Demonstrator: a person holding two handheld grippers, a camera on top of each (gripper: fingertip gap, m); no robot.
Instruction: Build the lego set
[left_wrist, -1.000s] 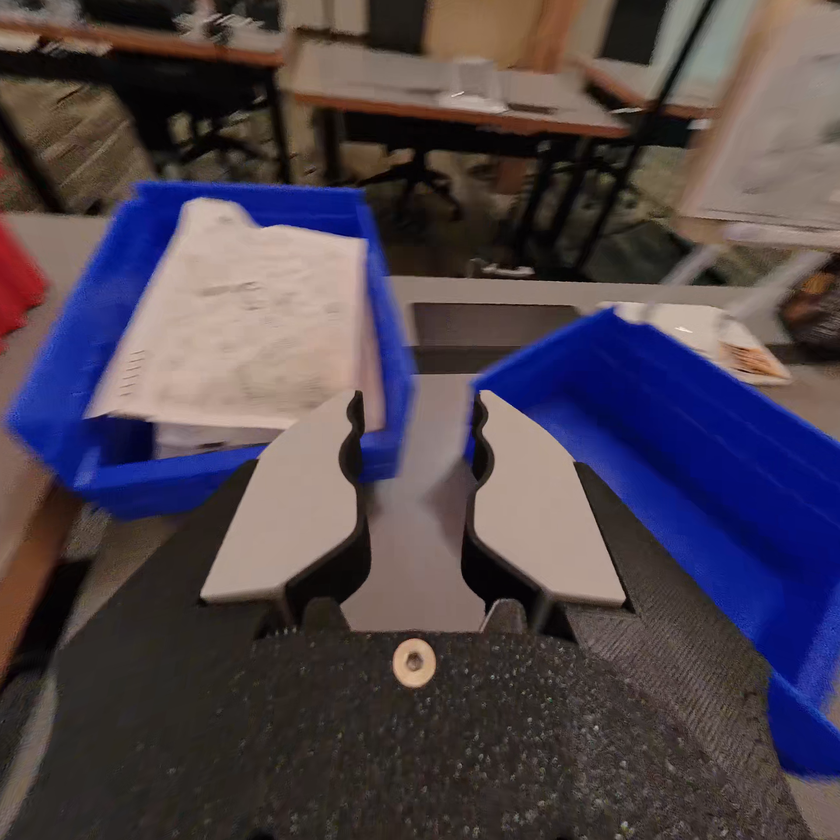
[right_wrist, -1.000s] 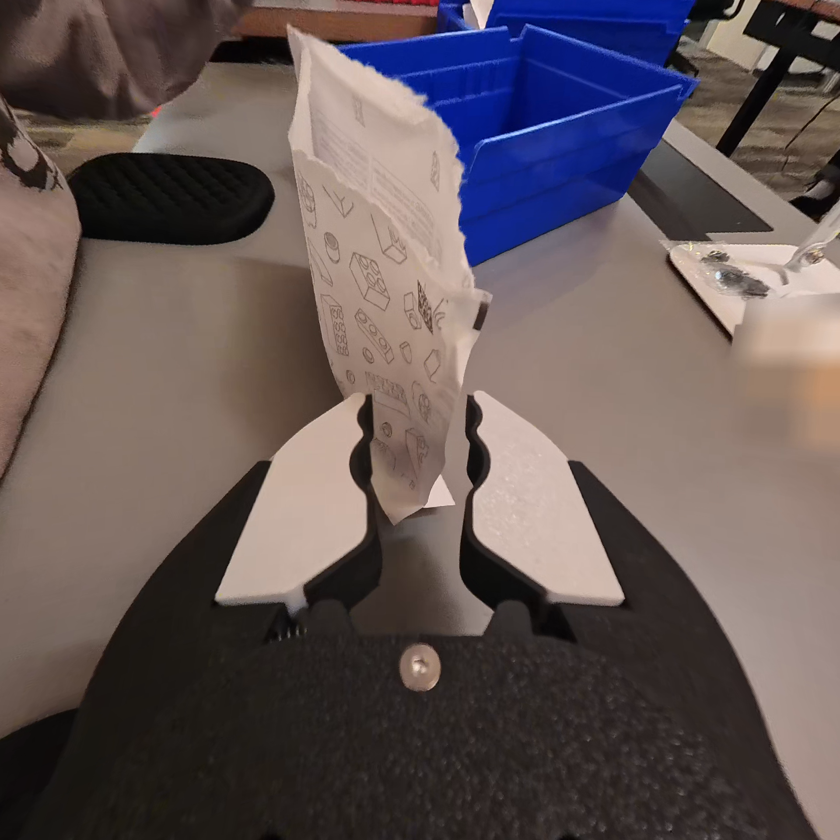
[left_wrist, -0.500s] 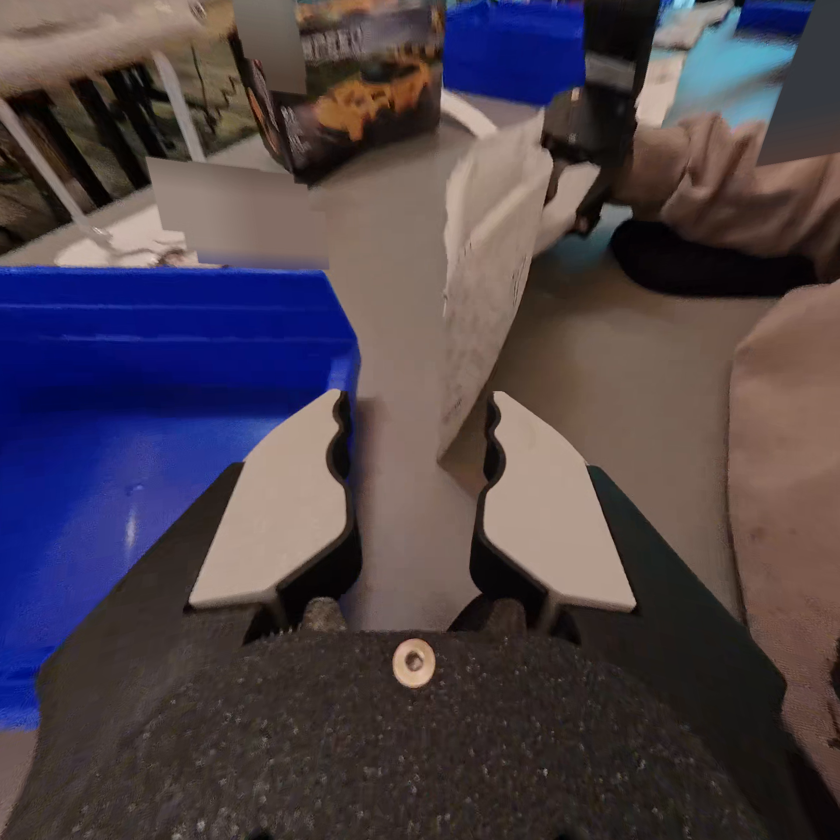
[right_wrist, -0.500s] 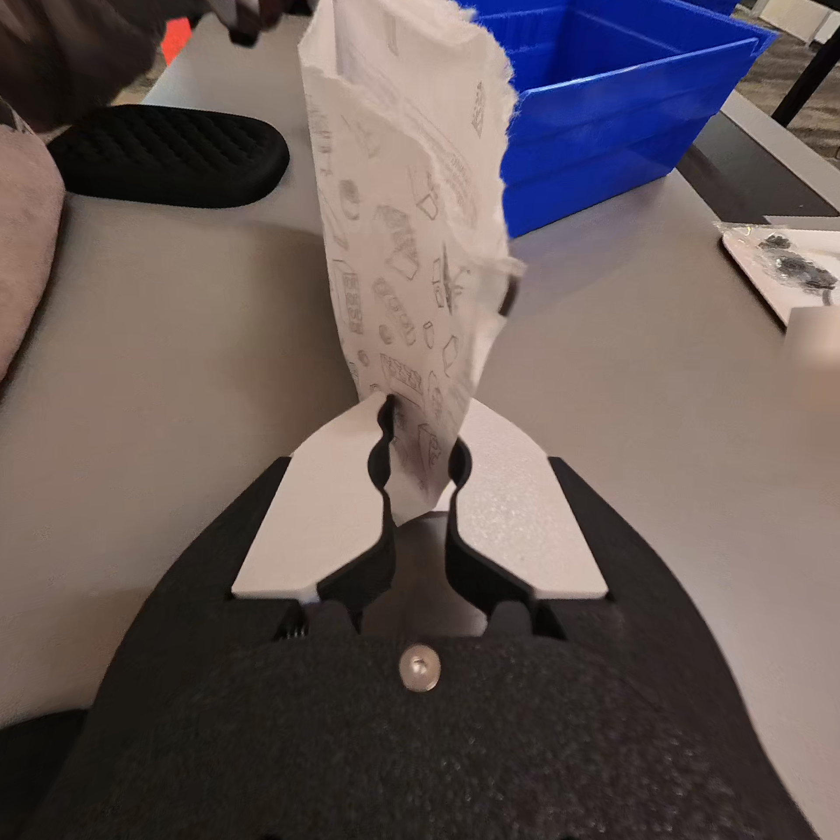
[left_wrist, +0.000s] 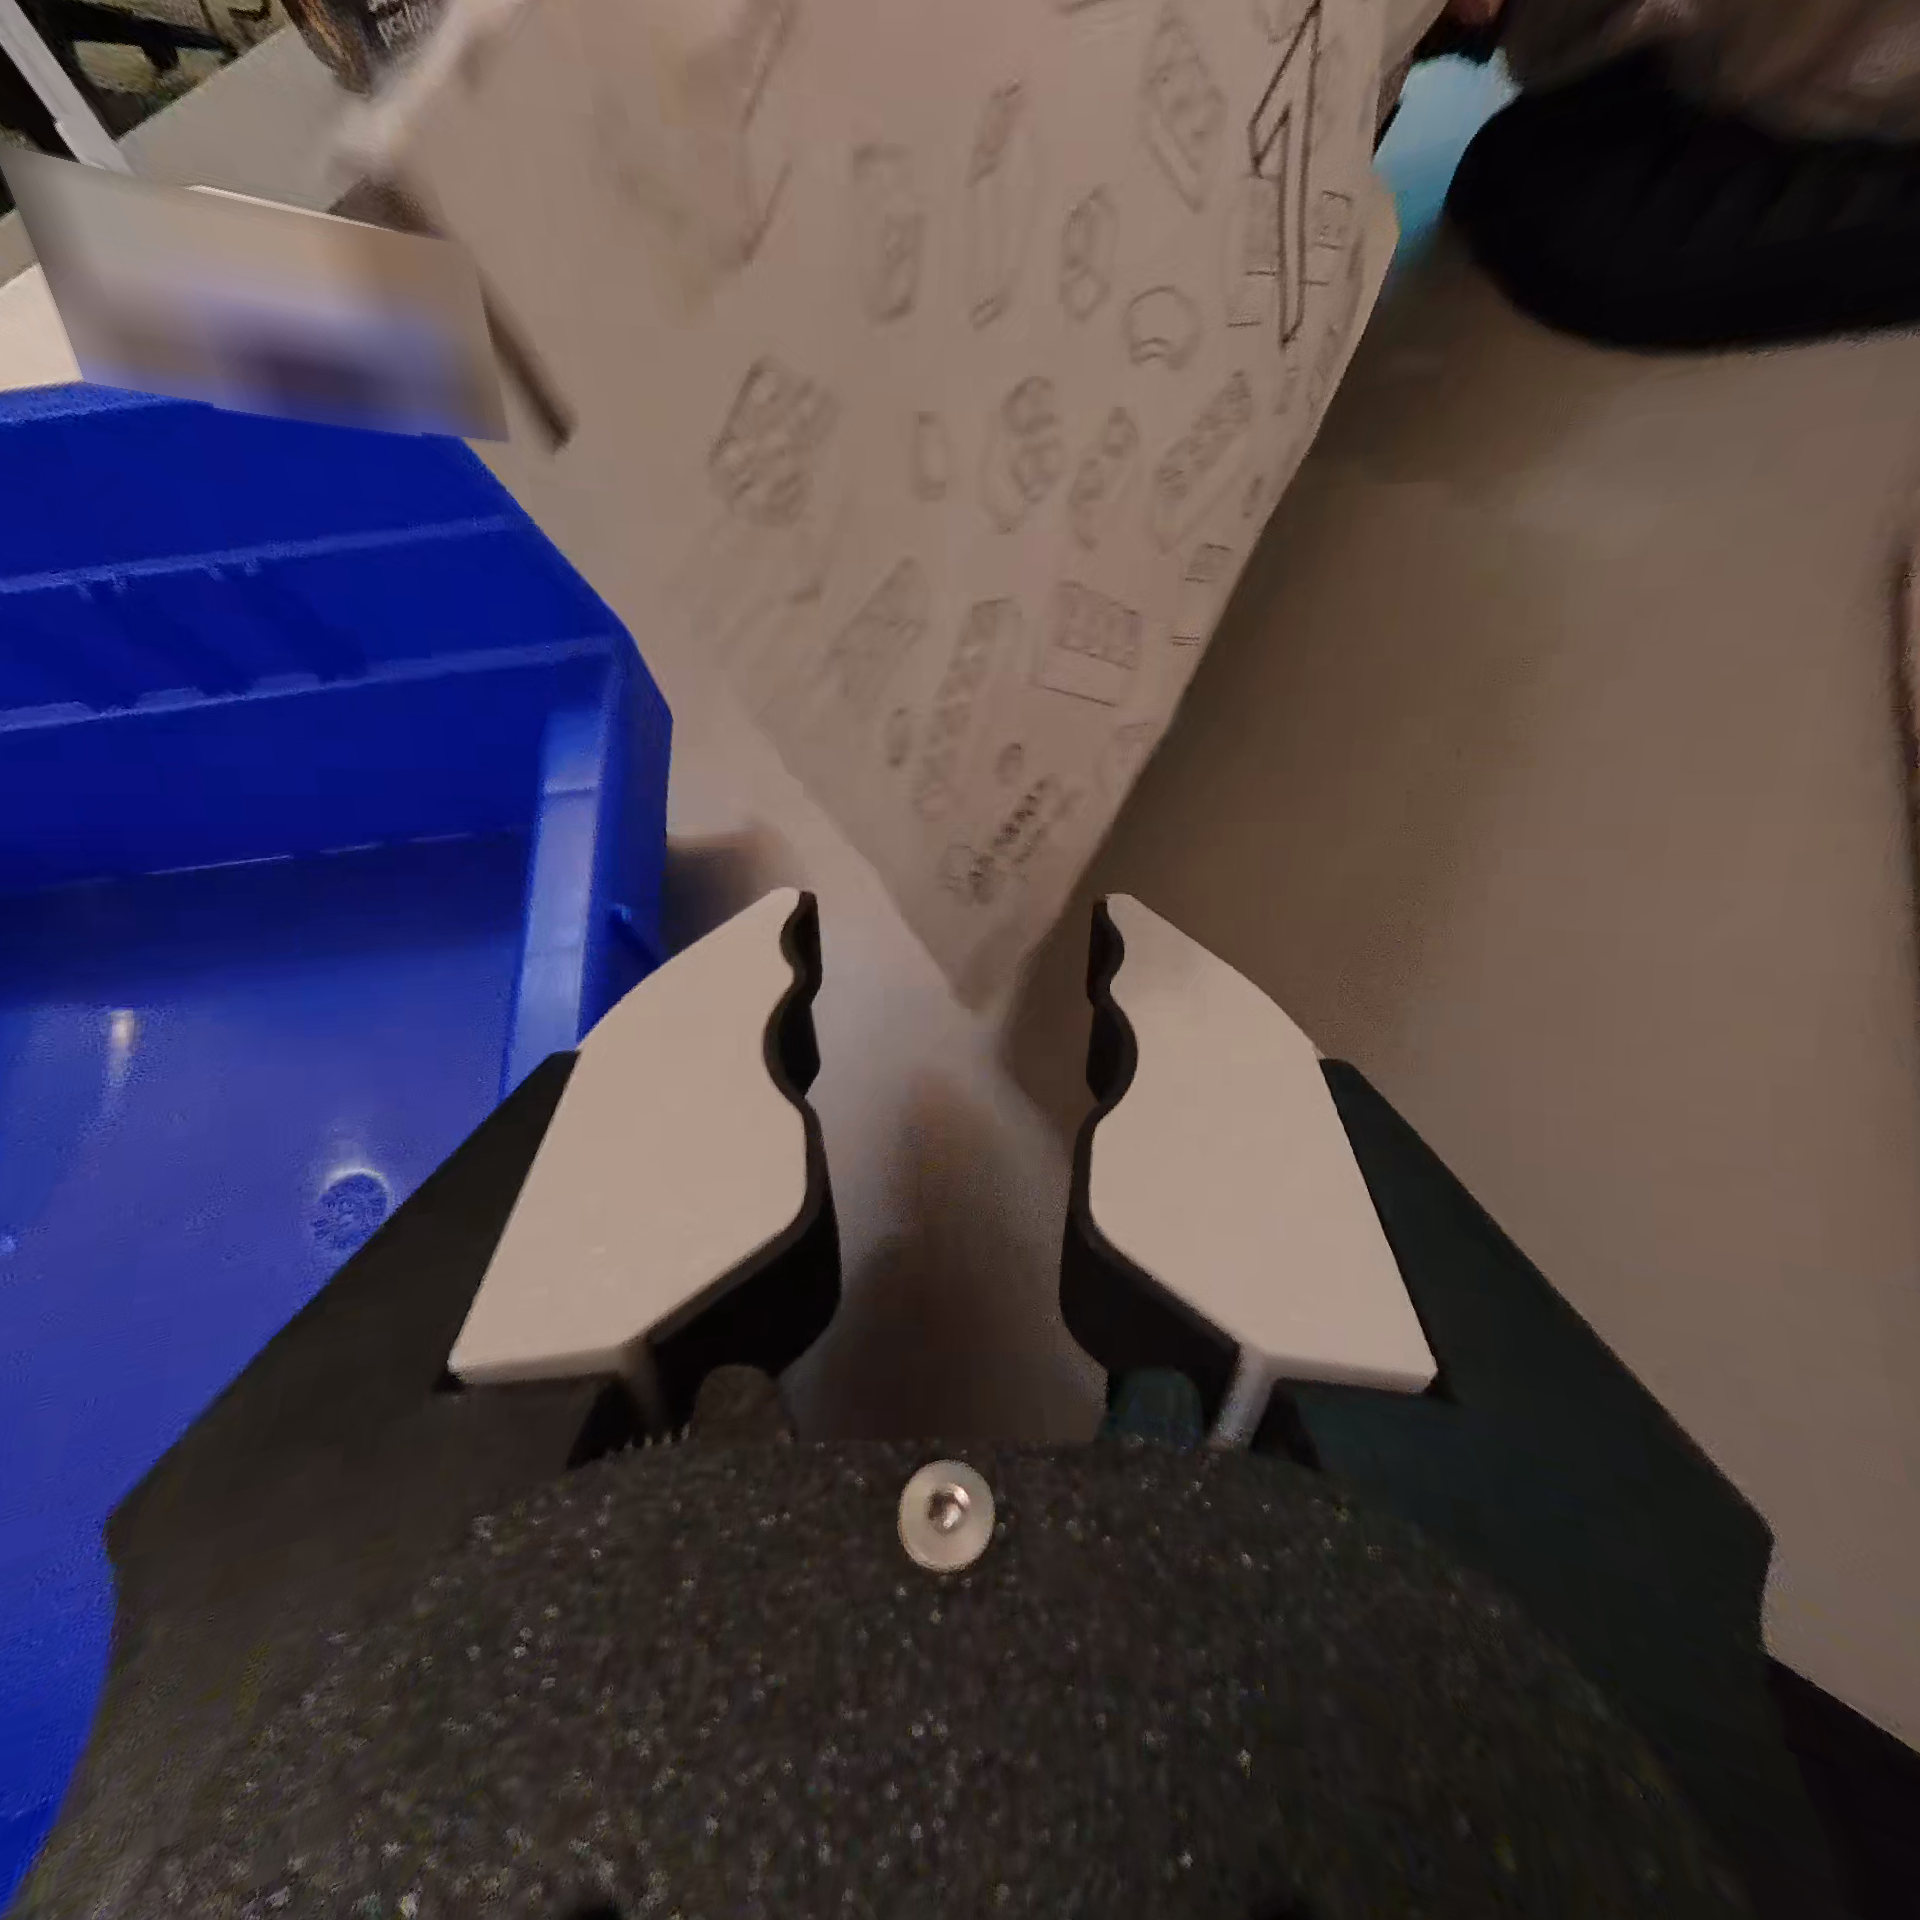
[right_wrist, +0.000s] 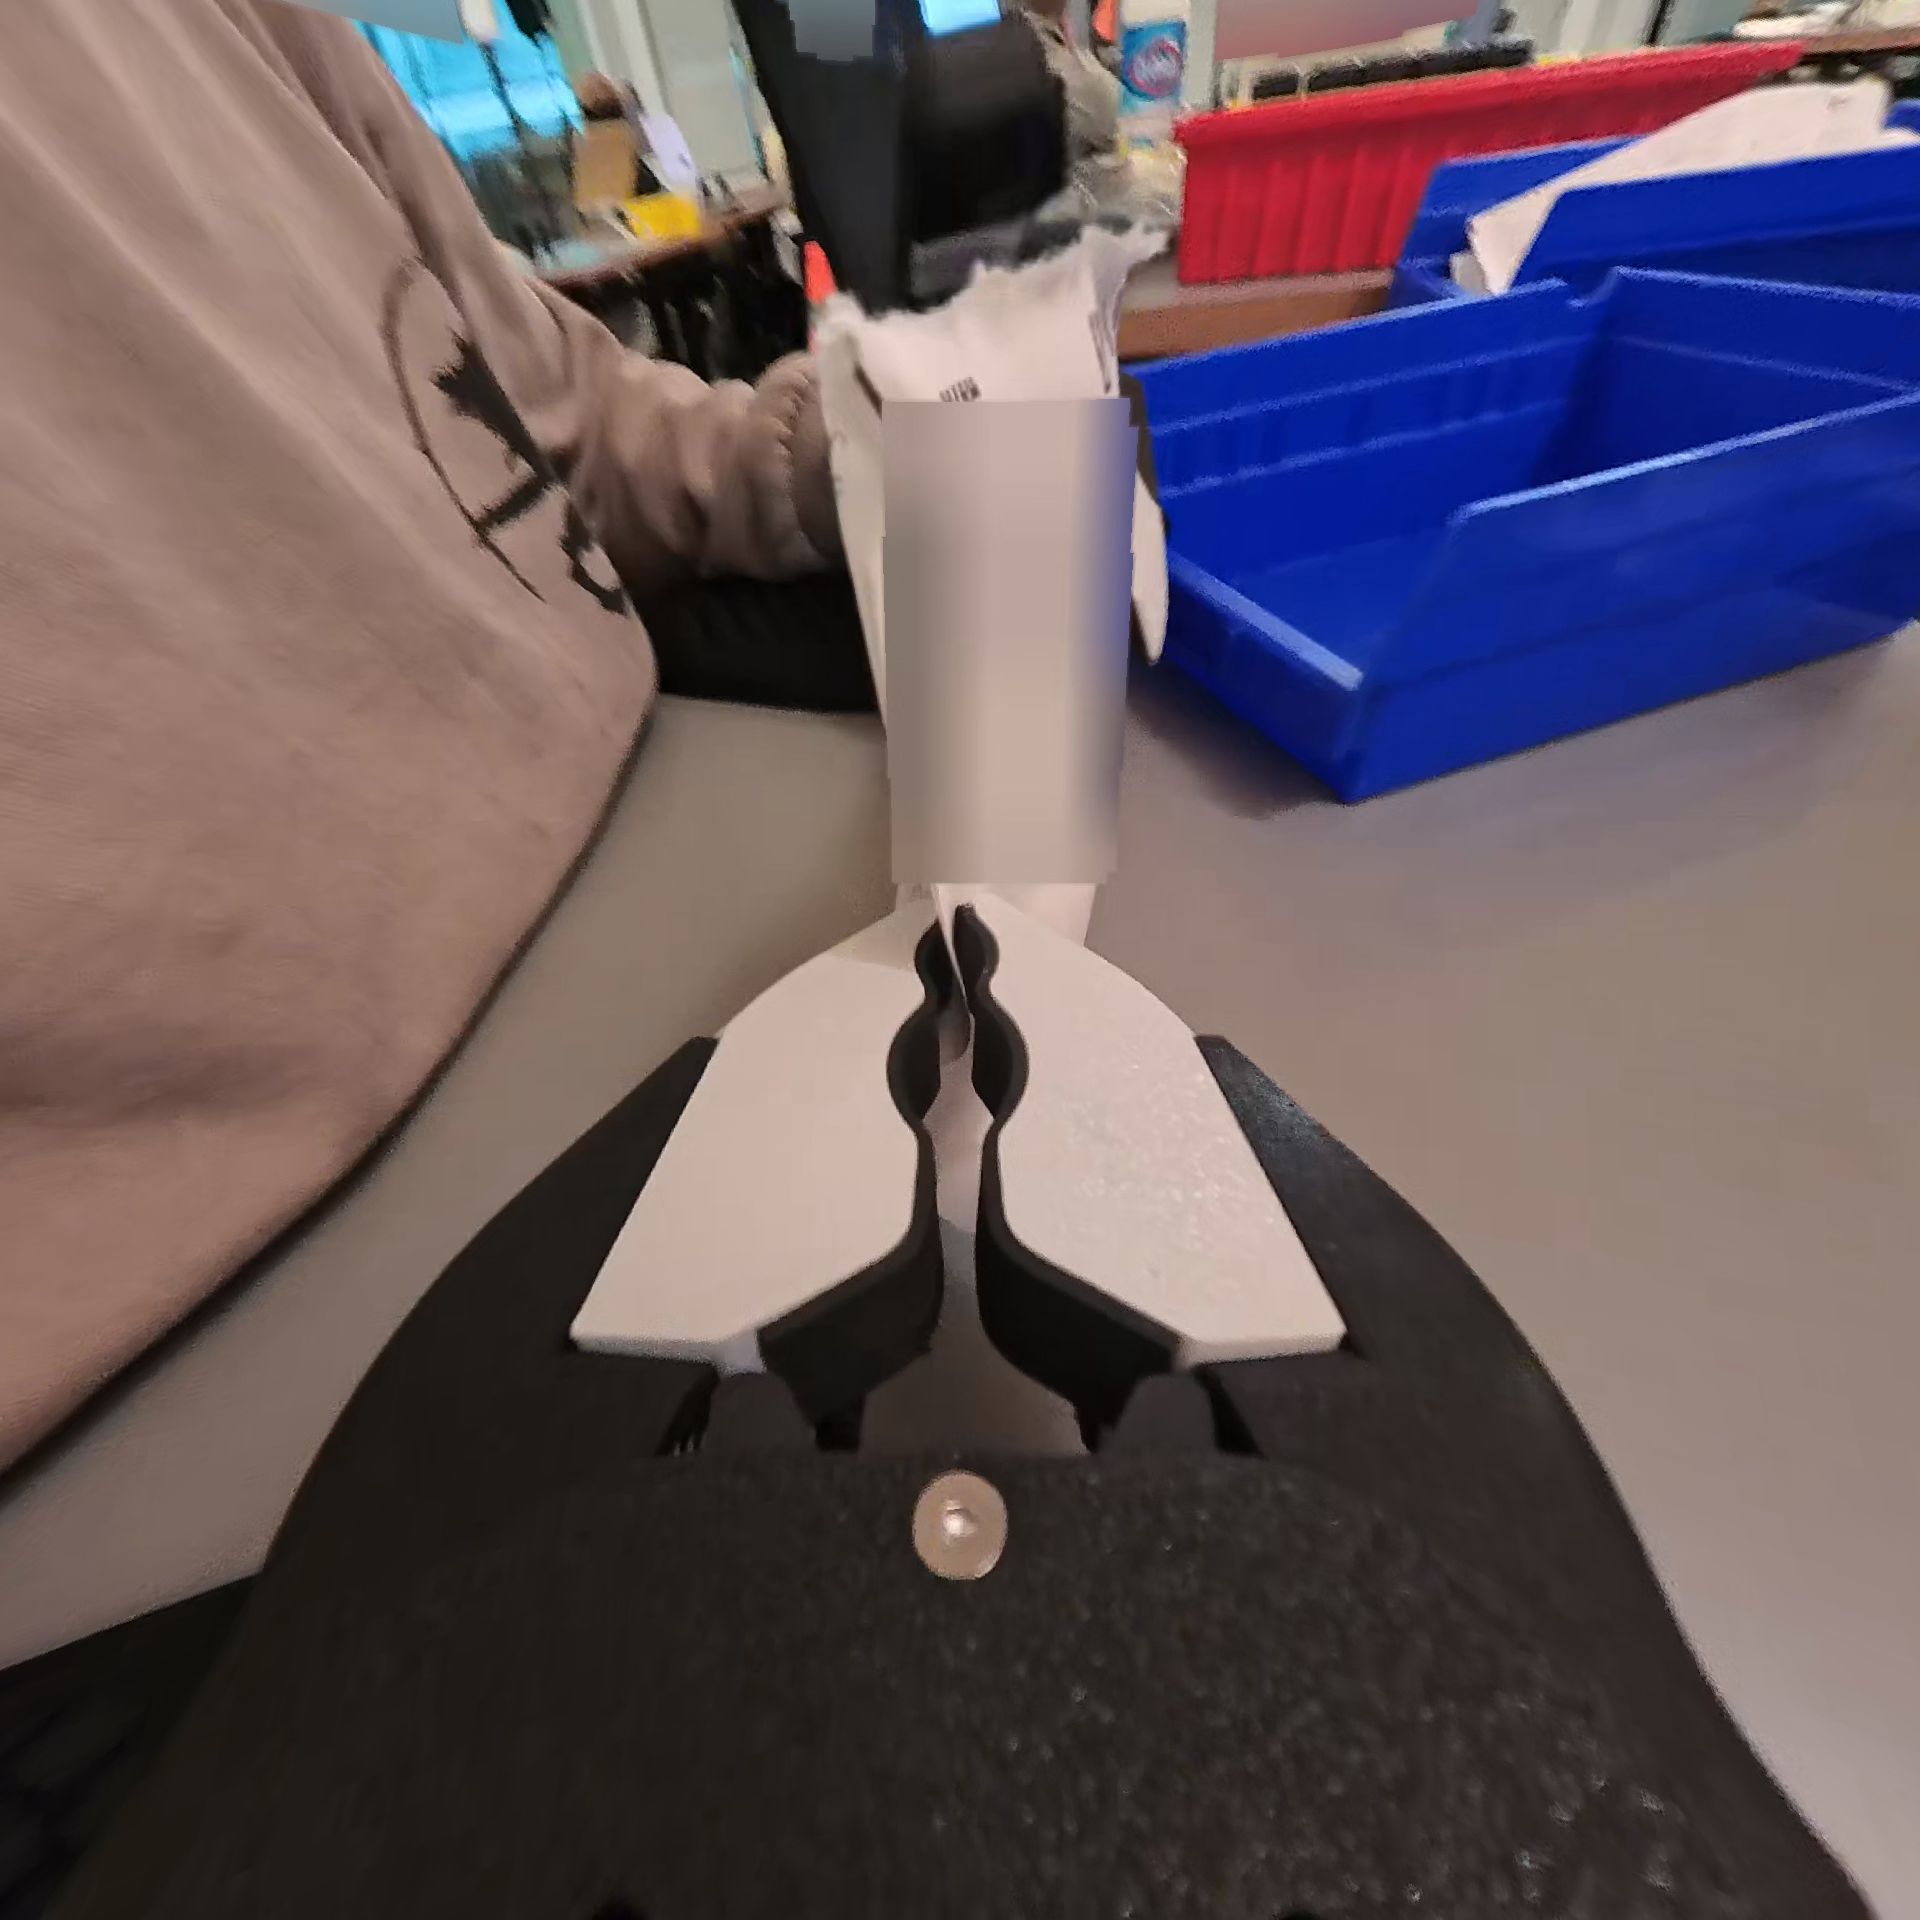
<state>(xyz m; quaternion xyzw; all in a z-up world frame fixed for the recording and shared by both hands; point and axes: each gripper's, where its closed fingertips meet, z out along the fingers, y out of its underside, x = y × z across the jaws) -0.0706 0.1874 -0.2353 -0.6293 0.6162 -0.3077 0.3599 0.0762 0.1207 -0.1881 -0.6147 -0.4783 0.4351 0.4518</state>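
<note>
I am holding the right gripper (right_wrist: 956, 920) pinched tight on the bottom corner of the white paper bag (right_wrist: 977, 343), which is standing up straight ahead of its fingertips over the grey table (right_wrist: 1507, 987). My left gripper (left_wrist: 951, 914) is gaping, gripping nothing, with the bag's lower corner (left_wrist: 935, 520) dipping just between its fingertips. A blue bin (left_wrist: 260, 831) is sitting close off its left finger. A person's beige sleeve (right_wrist: 260, 623) is lying to the right gripper's left.
</note>
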